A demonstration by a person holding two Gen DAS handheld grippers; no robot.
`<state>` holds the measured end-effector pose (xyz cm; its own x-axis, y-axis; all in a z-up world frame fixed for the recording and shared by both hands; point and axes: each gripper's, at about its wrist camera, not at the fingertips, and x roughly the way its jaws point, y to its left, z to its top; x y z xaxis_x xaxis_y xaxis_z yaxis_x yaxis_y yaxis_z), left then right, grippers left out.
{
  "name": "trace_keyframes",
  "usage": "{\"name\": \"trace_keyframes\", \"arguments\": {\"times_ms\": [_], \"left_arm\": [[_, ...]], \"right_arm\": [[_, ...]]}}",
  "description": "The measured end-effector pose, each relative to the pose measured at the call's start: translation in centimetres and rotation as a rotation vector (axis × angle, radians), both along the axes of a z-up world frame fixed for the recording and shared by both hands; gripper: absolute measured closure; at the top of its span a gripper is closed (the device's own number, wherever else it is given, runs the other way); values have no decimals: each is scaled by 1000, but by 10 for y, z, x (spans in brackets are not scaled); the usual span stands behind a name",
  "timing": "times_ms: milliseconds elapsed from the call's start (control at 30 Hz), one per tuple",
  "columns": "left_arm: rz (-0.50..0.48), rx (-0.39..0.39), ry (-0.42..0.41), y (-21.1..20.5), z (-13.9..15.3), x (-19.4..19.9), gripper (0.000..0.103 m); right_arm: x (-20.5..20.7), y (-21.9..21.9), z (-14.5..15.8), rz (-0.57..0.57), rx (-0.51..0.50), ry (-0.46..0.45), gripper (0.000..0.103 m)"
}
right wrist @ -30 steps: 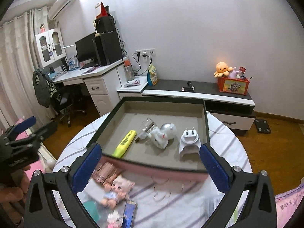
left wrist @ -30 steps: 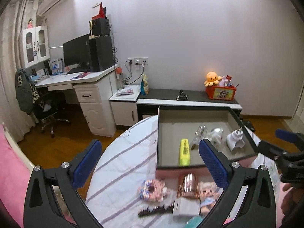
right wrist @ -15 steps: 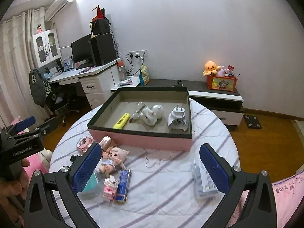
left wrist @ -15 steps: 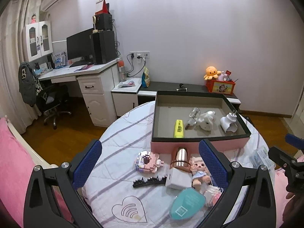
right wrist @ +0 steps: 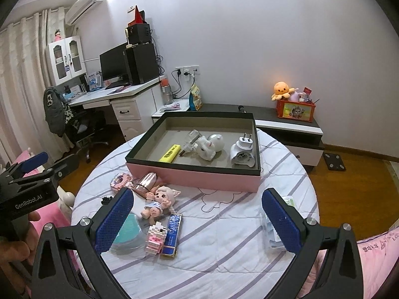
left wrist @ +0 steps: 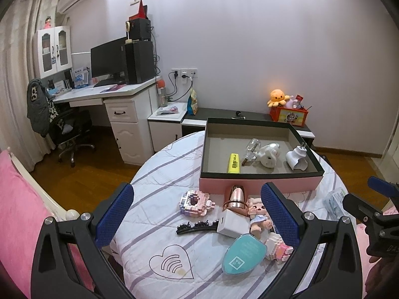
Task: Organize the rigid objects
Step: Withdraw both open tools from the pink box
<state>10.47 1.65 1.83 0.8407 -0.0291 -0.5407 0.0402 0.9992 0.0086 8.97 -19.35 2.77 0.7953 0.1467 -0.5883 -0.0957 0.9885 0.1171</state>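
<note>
A pink box point(left wrist: 259, 183) point(right wrist: 199, 177) with a dark rim sits at the far side of the round table. It holds a yellow highlighter point(left wrist: 234, 163) point(right wrist: 170, 153), a clear bulb point(left wrist: 250, 149), a white figurine point(right wrist: 207, 148) and a white plug point(left wrist: 296, 156) point(right wrist: 242, 153). In front of it lie a pink block toy point(left wrist: 195, 202), a rose-gold tube point(left wrist: 235, 196) point(right wrist: 145, 183), a white charger point(left wrist: 232, 223), a black hair clip point(left wrist: 197, 226), a doll point(left wrist: 258, 215) point(right wrist: 159, 200), a teal case point(left wrist: 244, 253) point(right wrist: 127, 231) and a blue bar point(right wrist: 172, 234). My left gripper point(left wrist: 197, 221) and right gripper point(right wrist: 197, 219) both hover open and empty above the near table.
The table has a striped white cloth point(right wrist: 224, 249). A clear packet point(right wrist: 271, 234) lies at its right edge. Pink bedding point(left wrist: 17, 199) flanks the table. Behind stand a white desk with a monitor point(left wrist: 109, 62), an office chair point(left wrist: 72, 129) and a low cabinet point(right wrist: 289, 129).
Both grippers have pulled back and up from the box, so the loose items on the near table came into view. Both stay open and empty.
</note>
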Motion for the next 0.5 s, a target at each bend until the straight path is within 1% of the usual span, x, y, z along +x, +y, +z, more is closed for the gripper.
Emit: {"name": "trace_keyframes", "arguments": {"times_ms": [500], "left_arm": [[0,3,-1,2,0,-1,0]], "right_arm": [[-1,-1,1,-13,-4,0,0]]}}
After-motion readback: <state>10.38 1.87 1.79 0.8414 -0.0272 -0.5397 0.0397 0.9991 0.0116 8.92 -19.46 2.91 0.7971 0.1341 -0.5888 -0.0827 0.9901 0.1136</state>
